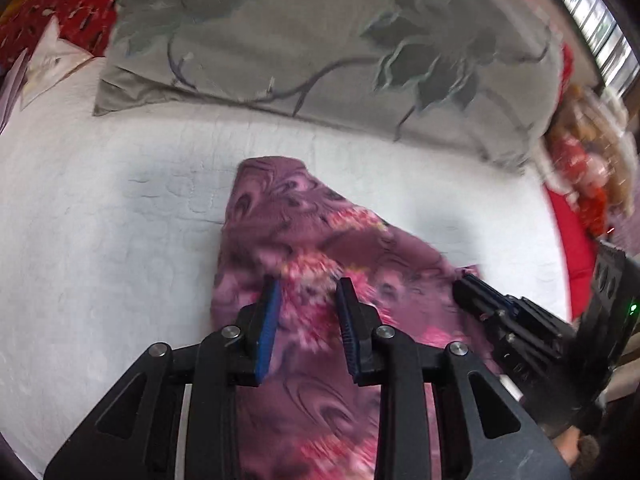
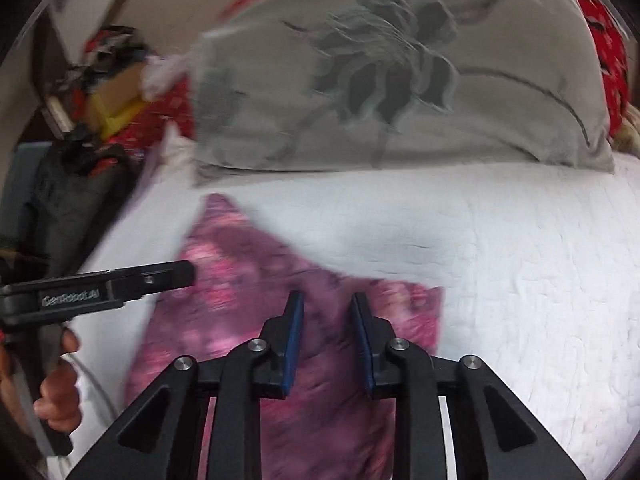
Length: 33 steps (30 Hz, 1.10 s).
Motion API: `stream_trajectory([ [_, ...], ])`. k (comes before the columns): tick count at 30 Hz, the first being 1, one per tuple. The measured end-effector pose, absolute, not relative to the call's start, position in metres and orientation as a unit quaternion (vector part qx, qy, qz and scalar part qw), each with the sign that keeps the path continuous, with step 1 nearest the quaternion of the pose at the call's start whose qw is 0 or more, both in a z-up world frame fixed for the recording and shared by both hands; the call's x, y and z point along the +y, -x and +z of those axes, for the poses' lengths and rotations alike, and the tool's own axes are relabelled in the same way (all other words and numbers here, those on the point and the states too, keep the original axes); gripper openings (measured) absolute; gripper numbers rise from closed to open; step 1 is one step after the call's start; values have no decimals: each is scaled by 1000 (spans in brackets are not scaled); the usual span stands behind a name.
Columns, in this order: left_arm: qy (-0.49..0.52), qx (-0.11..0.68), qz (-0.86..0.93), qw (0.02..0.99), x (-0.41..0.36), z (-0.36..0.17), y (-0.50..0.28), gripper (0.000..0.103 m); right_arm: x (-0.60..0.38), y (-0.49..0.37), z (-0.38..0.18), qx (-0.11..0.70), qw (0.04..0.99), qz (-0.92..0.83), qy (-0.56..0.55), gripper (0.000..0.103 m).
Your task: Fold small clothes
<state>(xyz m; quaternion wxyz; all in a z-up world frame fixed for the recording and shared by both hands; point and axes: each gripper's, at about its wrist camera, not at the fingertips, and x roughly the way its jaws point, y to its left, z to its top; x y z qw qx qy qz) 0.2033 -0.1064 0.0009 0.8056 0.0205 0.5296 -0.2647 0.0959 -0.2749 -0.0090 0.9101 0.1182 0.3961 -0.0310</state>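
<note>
1. Left gripper (image 1: 306,284): jaws parted, held above the purple floral-patterned cloth garment (image 1: 304,240); nothing pinched.
2. Right gripper (image 2: 326,300): jaws parted, likewise unloaded.
3. Garment is laid on the white quilted bedcover (image 2: 500,260).

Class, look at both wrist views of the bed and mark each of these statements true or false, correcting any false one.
1. The patterned cloth is purple and pink. True.
2. The cloth lies on a dark wooden table. False: it lies on a white quilted bed cover.
3. A grey pillow with a leaf print lies behind the cloth. True.
4. The left tool has yellow pads. False: its pads are blue.
5. The right tool shows a gap between its pads, over the cloth. True.
6. The cloth is folded into a neat square. False: it lies in an uneven, pointed shape.
</note>
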Motion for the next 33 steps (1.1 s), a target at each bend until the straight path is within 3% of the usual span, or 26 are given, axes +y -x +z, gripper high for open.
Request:
stream_trajectory([
  [7, 17, 536, -269, 800, -94, 3, -223, 25, -290, -104, -10, 396, 905, -22, -153, 10],
  [8, 26, 529, -270, 804, -81, 9, -218, 25, -291, -100, -3, 395, 905, -26, -158, 11],
  [9, 28, 517, -273, 810, -68, 15, -208, 25, -291, -92, 4, 391, 906, -26, -162, 19],
  [11, 17, 492, -275, 826, -45, 19, -185, 26, -289, -71, 14, 384, 908, 22, -166, 19],
  [14, -5, 495, -269, 826, -30, -4, -157, 32, -269, -43, 11, 384, 910, 70, -140, 19],
  [16, -12, 504, -260, 823, -32, -24, -152, 41, -257, -40, -14, 425, 898, 46, -99, 18],
  [20, -23, 501, -255, 827, -25, -4, -139, 39, -250, -36, -12, 431, 898, 9, -82, 15],
  [21, -22, 492, -262, 830, -22, 2, -132, 40, -249, -32, -5, 433, 897, 10, -88, 21],
  [23, -29, 475, -271, 837, -17, 3, -115, 42, -244, -17, 5, 419, 903, 44, -85, 22],
  [25, -44, 484, -260, 834, -19, -14, -103, 52, -237, -1, -1, 423, 902, 54, -70, 24],
  [28, -46, 497, -247, 830, -20, -35, -96, 54, -230, 3, -33, 468, 883, 7, -44, 27],
  [33, -54, 488, -250, 834, -7, -23, -72, 56, -227, 32, -18, 453, 889, 1, -73, 33],
])
